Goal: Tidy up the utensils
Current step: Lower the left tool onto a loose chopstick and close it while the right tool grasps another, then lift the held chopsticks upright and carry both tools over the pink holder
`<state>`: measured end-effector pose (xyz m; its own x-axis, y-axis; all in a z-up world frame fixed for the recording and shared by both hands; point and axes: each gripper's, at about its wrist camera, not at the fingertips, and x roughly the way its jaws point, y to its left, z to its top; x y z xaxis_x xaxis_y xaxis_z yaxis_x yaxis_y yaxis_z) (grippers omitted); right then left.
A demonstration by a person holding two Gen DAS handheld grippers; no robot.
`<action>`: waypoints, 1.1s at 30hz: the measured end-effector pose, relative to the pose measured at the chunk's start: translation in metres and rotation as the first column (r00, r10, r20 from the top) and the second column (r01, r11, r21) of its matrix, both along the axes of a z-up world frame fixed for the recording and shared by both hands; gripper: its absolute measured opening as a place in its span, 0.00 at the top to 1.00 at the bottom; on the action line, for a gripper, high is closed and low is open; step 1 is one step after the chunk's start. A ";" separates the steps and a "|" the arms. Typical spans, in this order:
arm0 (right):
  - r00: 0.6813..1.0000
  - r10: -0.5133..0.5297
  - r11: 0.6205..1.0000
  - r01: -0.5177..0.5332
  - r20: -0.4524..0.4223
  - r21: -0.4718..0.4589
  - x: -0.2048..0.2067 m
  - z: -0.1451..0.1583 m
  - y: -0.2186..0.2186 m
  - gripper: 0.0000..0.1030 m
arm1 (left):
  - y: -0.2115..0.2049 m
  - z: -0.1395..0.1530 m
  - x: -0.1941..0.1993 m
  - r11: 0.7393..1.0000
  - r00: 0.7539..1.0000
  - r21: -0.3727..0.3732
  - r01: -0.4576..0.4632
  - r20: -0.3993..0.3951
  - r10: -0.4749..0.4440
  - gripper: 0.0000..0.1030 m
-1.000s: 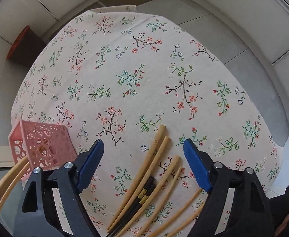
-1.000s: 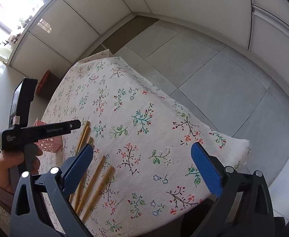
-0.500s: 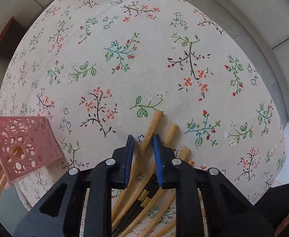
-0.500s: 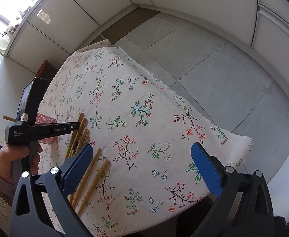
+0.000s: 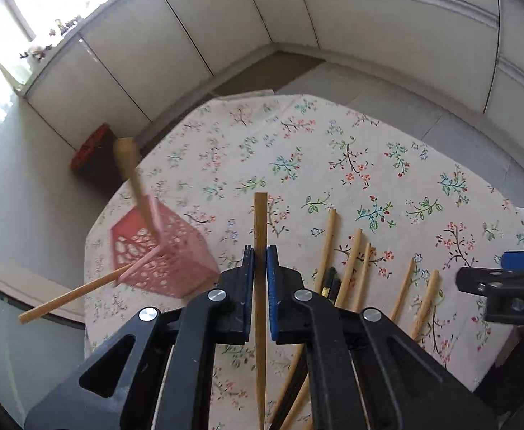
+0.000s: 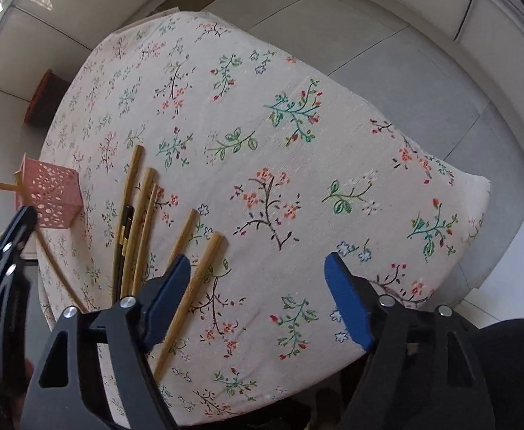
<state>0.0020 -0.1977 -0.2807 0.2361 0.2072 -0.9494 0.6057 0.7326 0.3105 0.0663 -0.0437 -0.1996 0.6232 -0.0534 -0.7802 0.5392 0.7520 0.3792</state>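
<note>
My left gripper (image 5: 260, 254) is shut on a wooden chopstick (image 5: 260, 222) and holds it above the floral tablecloth (image 5: 351, 165), just right of the pink perforated holder (image 5: 168, 258). The holder has two wooden chopsticks (image 5: 132, 175) sticking out of it. Several wooden chopsticks (image 5: 355, 265) and a black one (image 5: 328, 283) lie on the cloth to the right. My right gripper (image 6: 258, 294) is open and empty, low over the nearest wooden chopstick (image 6: 193, 290); the holder (image 6: 52, 193) and the left gripper's body (image 6: 0, 261) show at its left.
The table's near edge (image 6: 297, 387) and right edge (image 6: 477, 222) drop to a grey tiled floor. A red-topped stool (image 5: 89, 147) stands beyond the far left corner. White wall panels ring the room.
My left gripper shut on one chopstick on the cloth and lifted it clear, tilting up toward the pink holder. My right gripper dropped lower over the remaining chopsticks, staying open.
</note>
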 end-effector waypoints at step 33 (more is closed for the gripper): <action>0.905 0.122 0.990 -0.082 0.408 -0.113 -0.003 0.104 0.043 0.93 | 0.146 0.125 -0.070 0.798 0.963 -0.547 -0.253 -0.060 0.264 0.94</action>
